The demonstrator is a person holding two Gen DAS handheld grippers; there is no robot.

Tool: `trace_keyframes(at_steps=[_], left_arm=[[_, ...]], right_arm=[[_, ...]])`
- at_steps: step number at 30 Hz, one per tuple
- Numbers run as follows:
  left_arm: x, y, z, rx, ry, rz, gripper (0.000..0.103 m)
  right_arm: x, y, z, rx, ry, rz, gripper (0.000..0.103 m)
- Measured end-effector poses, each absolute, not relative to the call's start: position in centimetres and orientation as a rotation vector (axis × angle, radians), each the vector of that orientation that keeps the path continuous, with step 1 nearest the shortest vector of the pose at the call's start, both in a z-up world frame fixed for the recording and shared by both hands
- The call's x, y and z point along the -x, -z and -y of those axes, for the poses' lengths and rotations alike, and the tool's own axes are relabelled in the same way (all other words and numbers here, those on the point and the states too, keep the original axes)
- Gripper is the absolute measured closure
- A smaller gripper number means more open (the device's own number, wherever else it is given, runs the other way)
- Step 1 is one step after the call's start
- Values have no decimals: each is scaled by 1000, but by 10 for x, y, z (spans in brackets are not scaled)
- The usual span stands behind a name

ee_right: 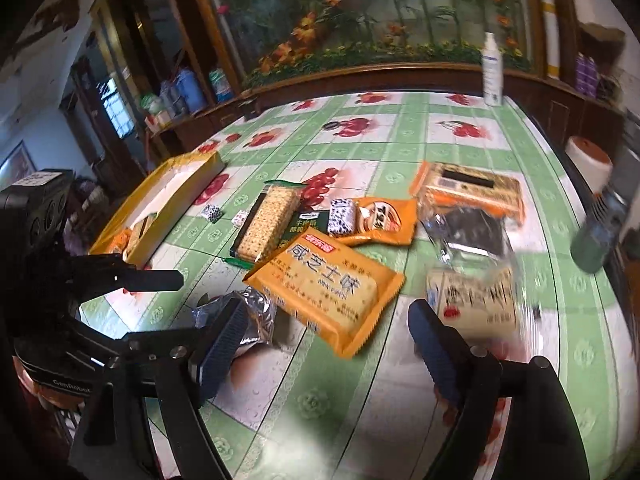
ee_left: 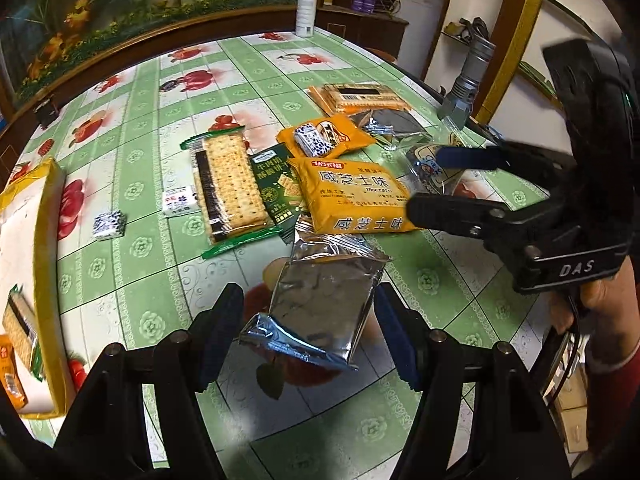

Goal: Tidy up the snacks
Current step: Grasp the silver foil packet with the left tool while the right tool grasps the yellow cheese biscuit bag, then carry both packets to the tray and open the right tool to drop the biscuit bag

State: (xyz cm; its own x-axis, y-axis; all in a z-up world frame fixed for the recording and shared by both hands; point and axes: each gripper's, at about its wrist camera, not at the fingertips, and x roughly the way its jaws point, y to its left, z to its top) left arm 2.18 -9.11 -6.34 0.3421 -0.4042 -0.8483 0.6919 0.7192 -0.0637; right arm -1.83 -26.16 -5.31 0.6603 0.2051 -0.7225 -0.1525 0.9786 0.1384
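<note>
A silver foil packet [ee_left: 324, 304] lies on the green tablecloth between the fingers of my left gripper [ee_left: 308, 340]; the pads stand apart from it, open. Beyond it lies a large orange cracker pack [ee_left: 352, 196], then a cracker sleeve with green ends [ee_left: 228, 184], a dark green packet [ee_left: 276, 180] and a small orange packet [ee_left: 326, 136]. My right gripper [ee_right: 330, 348] is open just short of the orange cracker pack [ee_right: 324, 284], nothing between its fingers. A blurred clear packet [ee_right: 476, 300] lies ahead of its right finger. The yellow box [ee_left: 46, 260] at far left holds some packs.
Two small wrapped candies [ee_left: 109, 224] [ee_left: 180, 200] lie near the box. An orange tray pack [ee_left: 360, 98] and a clear packet with dark contents [ee_left: 396, 124] sit further back. A white spray bottle [ee_left: 306, 4] stands at the far edge, a metal flashlight [ee_left: 466, 80] at the right edge.
</note>
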Motion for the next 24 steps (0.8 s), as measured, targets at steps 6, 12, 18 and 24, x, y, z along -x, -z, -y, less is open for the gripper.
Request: trace_keyframes(at_steps=[6,12,18,24], left_arm=[[-30,76,97,-338,759,-1036,37],[-35,89,104,-339,814,-1083,37],[-39,96,108,-347,799,-1078,37],[-33,97,101,-369,743,-1032,47]], right_arm=[[-15,62,236,139,-329,-909,19],[-45,80,235,226,-395,-981,18],[-64,92,240,188,-434,-1037,24],[-51,92,245,116,-360,-1020,32]])
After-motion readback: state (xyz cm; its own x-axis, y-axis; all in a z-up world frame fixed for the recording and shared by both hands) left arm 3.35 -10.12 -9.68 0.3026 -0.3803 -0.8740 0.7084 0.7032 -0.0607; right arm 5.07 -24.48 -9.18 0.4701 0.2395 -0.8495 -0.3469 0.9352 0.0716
